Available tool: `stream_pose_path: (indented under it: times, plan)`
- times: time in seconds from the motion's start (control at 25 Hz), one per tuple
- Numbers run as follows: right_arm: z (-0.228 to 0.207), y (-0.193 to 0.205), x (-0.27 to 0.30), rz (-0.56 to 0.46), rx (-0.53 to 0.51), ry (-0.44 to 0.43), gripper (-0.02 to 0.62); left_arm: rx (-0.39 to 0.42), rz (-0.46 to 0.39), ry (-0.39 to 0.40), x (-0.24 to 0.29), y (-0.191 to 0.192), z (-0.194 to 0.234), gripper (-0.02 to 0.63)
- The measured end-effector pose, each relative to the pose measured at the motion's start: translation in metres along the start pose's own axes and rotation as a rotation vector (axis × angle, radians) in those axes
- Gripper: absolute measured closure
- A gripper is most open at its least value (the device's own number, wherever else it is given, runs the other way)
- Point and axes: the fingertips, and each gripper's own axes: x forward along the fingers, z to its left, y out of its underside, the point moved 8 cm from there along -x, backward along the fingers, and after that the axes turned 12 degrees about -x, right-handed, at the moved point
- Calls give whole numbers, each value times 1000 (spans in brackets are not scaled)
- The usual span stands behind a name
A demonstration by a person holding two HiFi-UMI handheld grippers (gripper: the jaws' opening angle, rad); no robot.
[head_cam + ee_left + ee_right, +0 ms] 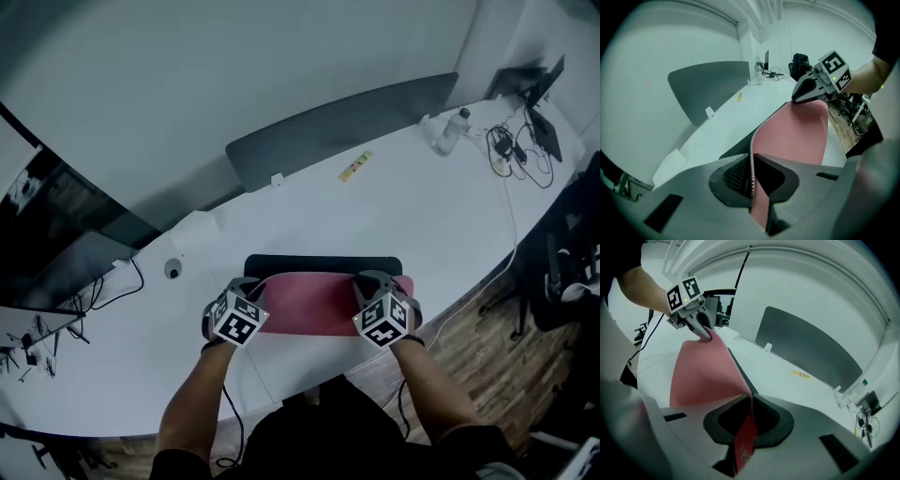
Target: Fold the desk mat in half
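The desk mat (pixel 314 302) lies near the white table's front edge, black on one face and pink-red on the other. Its near half is lifted and curled over, pink side up, with a black strip (pixel 323 264) showing behind it. My left gripper (pixel 246 292) is shut on the mat's left corner (pixel 751 164). At the right corner (pixel 749 405) my right gripper (pixel 378 289) is shut on the mat too. Each gripper view shows the mat's edge (pixel 757 136) pinched between the jaws and the other gripper (pixel 811 89) (pixel 701 326) across the raised pink sheet (pixel 705 376).
A dark grey divider panel (pixel 337 127) stands along the table's back. A yellow tag (pixel 354 166) and a clear bottle (pixel 452 131) lie beyond the mat; cables (pixel 511 150) are at the far right. A round port (pixel 172 271) and a cable sit at the left.
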Motion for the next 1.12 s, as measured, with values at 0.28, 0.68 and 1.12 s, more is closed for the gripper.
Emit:
stream_pose_path:
  times: [0.28, 0.68, 1.12]
  plan:
    - [-21, 6, 38, 11, -18, -55, 557, -59, 45, -15, 36, -6, 20, 577]
    - [-29, 22, 74, 45, -27, -132, 552, -88, 85, -61, 73, -7, 32, 532]
    - [-33, 26, 84, 18, -36, -157, 548, -143, 86, -111, 79, -5, 42, 508]
